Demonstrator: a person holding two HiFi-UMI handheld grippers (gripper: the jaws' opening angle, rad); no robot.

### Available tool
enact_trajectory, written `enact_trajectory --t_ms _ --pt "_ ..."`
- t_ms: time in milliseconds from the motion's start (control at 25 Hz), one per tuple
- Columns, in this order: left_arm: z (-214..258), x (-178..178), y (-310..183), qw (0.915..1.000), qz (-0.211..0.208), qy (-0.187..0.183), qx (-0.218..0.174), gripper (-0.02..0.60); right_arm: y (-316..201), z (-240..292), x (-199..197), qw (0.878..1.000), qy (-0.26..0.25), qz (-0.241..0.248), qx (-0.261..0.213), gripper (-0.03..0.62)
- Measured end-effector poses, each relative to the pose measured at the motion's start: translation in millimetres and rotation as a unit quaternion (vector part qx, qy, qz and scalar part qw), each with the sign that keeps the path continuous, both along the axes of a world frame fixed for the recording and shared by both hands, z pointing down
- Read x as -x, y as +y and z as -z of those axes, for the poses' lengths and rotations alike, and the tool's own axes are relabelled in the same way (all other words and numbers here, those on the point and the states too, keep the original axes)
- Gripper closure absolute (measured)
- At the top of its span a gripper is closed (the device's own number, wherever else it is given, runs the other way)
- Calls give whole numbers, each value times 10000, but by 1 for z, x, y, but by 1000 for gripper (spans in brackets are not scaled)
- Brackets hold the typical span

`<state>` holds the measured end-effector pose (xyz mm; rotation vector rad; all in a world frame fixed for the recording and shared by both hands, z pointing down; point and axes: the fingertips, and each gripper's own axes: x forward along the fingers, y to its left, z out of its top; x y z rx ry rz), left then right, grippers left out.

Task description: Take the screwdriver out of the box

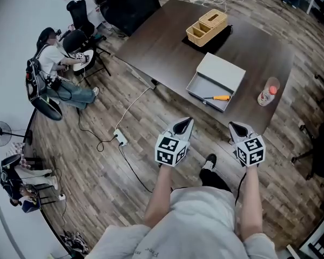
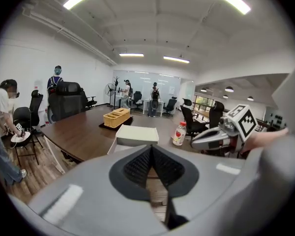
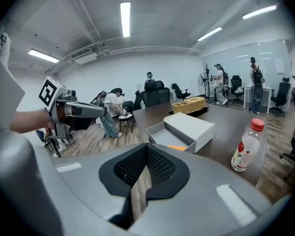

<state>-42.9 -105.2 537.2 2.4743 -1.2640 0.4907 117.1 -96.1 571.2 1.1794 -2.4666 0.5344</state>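
A grey box [image 1: 216, 81] lies open near the front edge of the dark table [image 1: 162, 42]. In its tray rests a screwdriver [image 1: 218, 97] with an orange handle. Both grippers hang over the wooden floor, short of the table. My left gripper [image 1: 186, 124] is shut and holds nothing. My right gripper [image 1: 236, 127] is also shut and empty. In the right gripper view the box [image 3: 187, 129] lies ahead of the right gripper [image 3: 146, 149], and an orange bit of the screwdriver [image 3: 176, 147] shows. In the left gripper view the left gripper [image 2: 151, 149] points at the box [image 2: 136, 134].
A plastic bottle [image 1: 266, 96] with a red cap stands right of the box. A wicker basket [image 1: 206, 27] sits farther back on a dark mat. A cable and power strip [image 1: 120, 139] lie on the floor at the left. A seated person [image 1: 59, 63] and office chairs are far left.
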Motion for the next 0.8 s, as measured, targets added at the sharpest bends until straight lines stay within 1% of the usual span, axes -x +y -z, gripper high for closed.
enact_trajectory --t_ms 120,240,360,480,680,800 --pt "0 -9 -16 9997 -150 -190 26 529 -23 -10 -1 9986 356 358 151 595" --pt "-4 -16 -26 9993 -263 -247 102 529 -42 -19 -3 9949 668 699 291 595" --pt "-15 -19 -36 9991 -266 -221 237 529 -61 -27 -1 9888 1011 1054 314 595" --pt "-21 -21 -44 9989 -296 -170 321 529 -74 -36 1 9831 1241 1298 359 595" --pt "-24 -26 -65 9987 -399 -74 314 529 -97 -46 8 9724 1655 1613 332 595" --pt "-28 -33 -79 9981 -532 -47 308 529 -109 -51 10 9668 1854 1729 334 595"
